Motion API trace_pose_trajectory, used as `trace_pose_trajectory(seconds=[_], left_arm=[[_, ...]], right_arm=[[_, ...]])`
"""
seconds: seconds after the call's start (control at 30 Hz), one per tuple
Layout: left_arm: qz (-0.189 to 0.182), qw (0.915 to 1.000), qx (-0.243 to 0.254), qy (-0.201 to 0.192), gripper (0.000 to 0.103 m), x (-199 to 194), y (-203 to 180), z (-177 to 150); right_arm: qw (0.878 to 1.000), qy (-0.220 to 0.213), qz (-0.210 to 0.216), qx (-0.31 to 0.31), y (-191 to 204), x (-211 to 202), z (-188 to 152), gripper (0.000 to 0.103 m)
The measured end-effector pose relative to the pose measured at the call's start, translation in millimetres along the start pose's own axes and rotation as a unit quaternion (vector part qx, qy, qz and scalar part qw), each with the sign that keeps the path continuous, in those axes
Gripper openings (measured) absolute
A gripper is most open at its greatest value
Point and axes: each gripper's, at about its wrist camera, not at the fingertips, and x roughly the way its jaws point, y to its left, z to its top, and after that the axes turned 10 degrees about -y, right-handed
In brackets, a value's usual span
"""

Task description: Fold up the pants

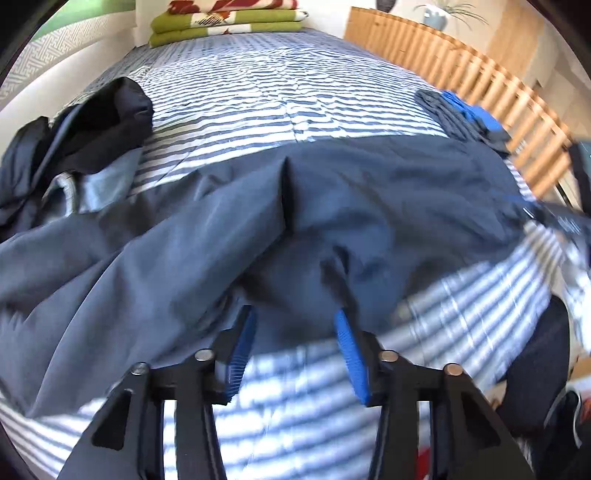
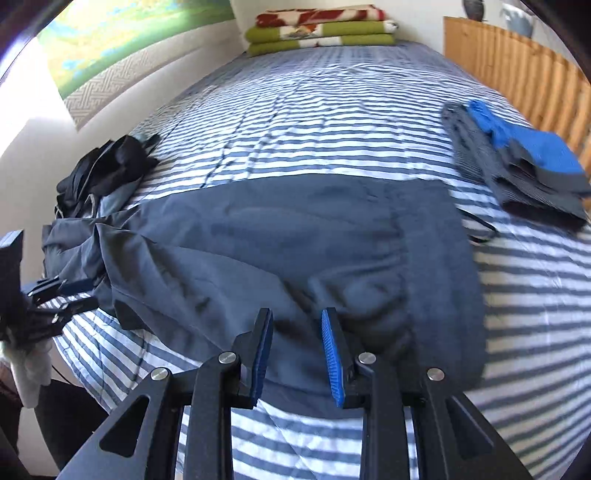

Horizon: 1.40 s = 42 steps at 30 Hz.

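The dark grey pants (image 2: 280, 236) lie spread across the striped bed (image 2: 332, 110), part-folded and rumpled on the left. Both the left gripper (image 1: 293, 343) and right gripper (image 2: 297, 350) hover with jaws apart, holding nothing. I'd pinch the near hem with both and fold away evenly. Plenty of bare bed beyond; folded clothes (image 2: 517, 162) crowd the right edge.

Place: a home bedroom
Signs: bed (image 2: 332, 122) under striped quilt, folded blankets (image 2: 321, 31) at far end, wooden slatted rail (image 2: 517, 70) right
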Motion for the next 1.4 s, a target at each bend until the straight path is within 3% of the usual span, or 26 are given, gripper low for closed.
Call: trace_pose_trajectory(seconds=[0.07, 0.1, 0.13, 0.17, 0.2, 0.33, 0.43, 0.5, 0.57, 0.67, 0.73, 0.83, 0.87, 1.07, 1.23, 1.3, 1.4], left_arm=[[0.001, 0.9997, -0.021, 0.010, 0.050, 24, 1, 11], [0.001, 0.9995, -0.026, 0.016, 0.045, 36, 0, 17], [0.009, 0.9996, -0.016, 0.022, 0.021, 43, -4, 17], [0.020, 0.9993, -0.008, 0.032, 0.007, 54, -4, 16], [0.022, 0.9988, -0.009, 0.042, 0.000, 60, -5, 14], [0.021, 0.9991, -0.031, 0.019, 0.000, 31, -3, 3], [-0.013, 0.9989, -0.044, 0.000, 0.000, -18, -13, -15], [-0.021, 0.9997, 0.007, -0.014, 0.000, -47, -35, -34], [-0.020, 0.9982, 0.054, 0.016, 0.002, -59, -56, -66], [-0.013, 0.9970, 0.061, 0.045, 0.004, -57, -59, -89], [-0.014, 0.9989, 0.033, 0.031, 0.004, -60, -48, -85], [-0.007, 0.9999, -0.011, 0.008, 0.019, -63, -26, -70], [-0.008, 0.9998, -0.018, 0.005, 0.019, -61, -21, -66], [-0.050, 0.9962, -0.051, 0.050, 0.021, -37, -18, -71], [-0.091, 0.9916, -0.056, 0.073, 0.042, -9, -38, -83], [-0.086, 0.9926, -0.051, 0.070, 0.040, -2, -45, -86], [-0.118, 0.9901, -0.039, 0.065, 0.035, -3, -60, -90]], right_arm=[[1.000, -0.009, -0.019, 0.005, -9, -11, -5, 0.025], [0.999, -0.017, -0.030, 0.009, -14, -17, -7, 0.025], [0.999, -0.025, -0.039, 0.016, -22, -23, -9, 0.026], [0.998, -0.029, -0.047, 0.027, -28, -26, -10, 0.029], [0.997, -0.031, -0.052, 0.041, -35, -27, -12, 0.031], [0.994, -0.017, -0.089, 0.063, -57, -15, -19, 0.031], [0.993, -0.011, -0.103, 0.060, -69, -7, -21, 0.031], [0.993, -0.007, -0.104, 0.062, -74, -2, -23, 0.031], [0.993, -0.002, -0.105, 0.059, -76, 2, -24, 0.031], [0.993, 0.003, -0.108, 0.055, -78, 3, -25, 0.032], [0.993, 0.004, -0.106, 0.057, -81, 1, -24, 0.033], [0.993, 0.005, -0.106, 0.056, -82, -2, -25, 0.033], [0.993, 0.005, -0.107, 0.053, -83, -3, -25, 0.034], [0.993, 0.006, -0.104, 0.062, -88, -6, -28, 0.035], [0.992, 0.013, -0.106, 0.064, -88, -3, -32, 0.035], [0.992, 0.013, -0.108, 0.059, -86, -2, -32, 0.035], [0.993, 0.015, -0.107, 0.056, -86, -2, -32, 0.035]])
